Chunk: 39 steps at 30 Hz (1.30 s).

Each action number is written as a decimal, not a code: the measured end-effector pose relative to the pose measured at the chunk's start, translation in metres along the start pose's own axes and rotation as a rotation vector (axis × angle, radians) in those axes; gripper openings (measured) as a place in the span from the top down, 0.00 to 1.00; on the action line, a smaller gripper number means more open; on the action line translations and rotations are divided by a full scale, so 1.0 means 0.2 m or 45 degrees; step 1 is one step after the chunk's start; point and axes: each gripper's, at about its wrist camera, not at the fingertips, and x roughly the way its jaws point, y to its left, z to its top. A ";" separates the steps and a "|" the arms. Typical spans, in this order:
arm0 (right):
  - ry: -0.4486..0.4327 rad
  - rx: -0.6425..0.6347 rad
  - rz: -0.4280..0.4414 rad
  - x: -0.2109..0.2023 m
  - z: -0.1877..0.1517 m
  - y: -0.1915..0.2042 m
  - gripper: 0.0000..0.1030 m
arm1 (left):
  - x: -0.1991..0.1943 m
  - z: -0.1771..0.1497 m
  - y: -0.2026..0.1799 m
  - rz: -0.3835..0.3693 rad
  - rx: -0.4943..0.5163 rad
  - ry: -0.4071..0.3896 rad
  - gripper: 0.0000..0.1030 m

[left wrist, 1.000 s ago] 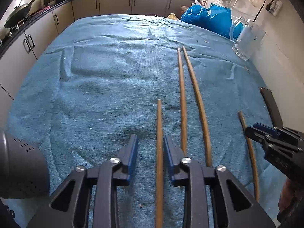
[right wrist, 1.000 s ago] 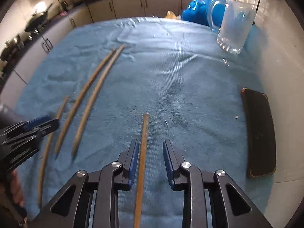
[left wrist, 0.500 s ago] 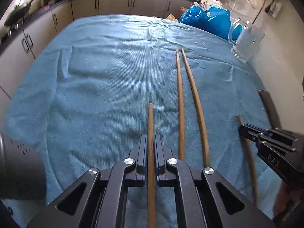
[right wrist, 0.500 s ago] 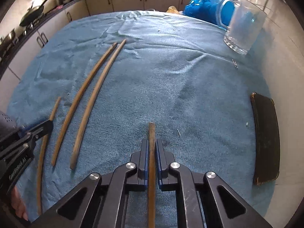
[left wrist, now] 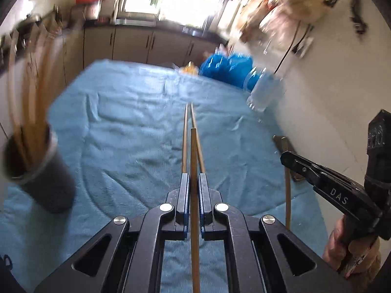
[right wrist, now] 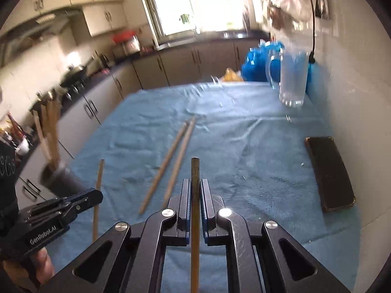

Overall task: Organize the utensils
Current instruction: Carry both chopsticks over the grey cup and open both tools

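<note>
Left gripper (left wrist: 193, 190) clamped narrow on 1 wooden chopstick (left wrist: 193, 156), the stick running straight up the centre of the left view, lifted clear of the cloth. Right gripper (right wrist: 195, 193) likewise pinched tight on a second chopstick (right wrist: 195, 178), centre of the right view, tip pointing toward the window. 2 more chopsticks (right wrist: 171, 156) lying side by side, nearly touching, on the blue towel (right wrist: 244, 146), middle of the right frame. Dark utensil cup (left wrist: 41, 171) at the left edge of the left view, blurred, already bristling with upright wooden sticks. Judged as handled: light, stiff, thin, round in section, so apt to roll or pivot between flat pads if held near 1 end; best gripped toward the middle or thicker end, then tipped upright over the cup mouth and lowered in, not dropped. Some risk of knocking the cup over, given its tall load. Towel soft, wrinkled, grippy enough to stop rolling, spread over a table. Dark phone-like slab (right wrist: 330, 171) at right, glass mug (right wrist: 293, 78) and blue bag (right wrist: 254, 66) at upper right. Kitchen cabinets, dark counter and bright window across the top of both frames, much of it motion-blurred.
</note>
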 end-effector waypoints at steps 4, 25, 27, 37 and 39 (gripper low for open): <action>-0.076 0.009 0.050 -0.11 -0.01 0.07 0.93 | -0.20 -0.01 0.00 0.016 0.031 -0.127 0.94; -0.497 0.022 0.449 -0.26 0.49 0.81 0.93 | -1.02 0.45 0.45 0.056 -0.021 -0.587 0.94; -0.520 0.045 0.482 -0.22 0.55 0.88 0.93 | -1.05 0.50 0.51 0.085 -0.031 -0.609 0.94; -0.601 0.069 0.530 0.06 0.64 1.13 0.93 | -0.87 0.60 0.73 0.217 -0.051 -0.505 0.94; -0.615 0.057 0.497 0.11 0.63 1.16 0.93 | -0.79 0.60 0.78 0.242 -0.064 -0.463 0.94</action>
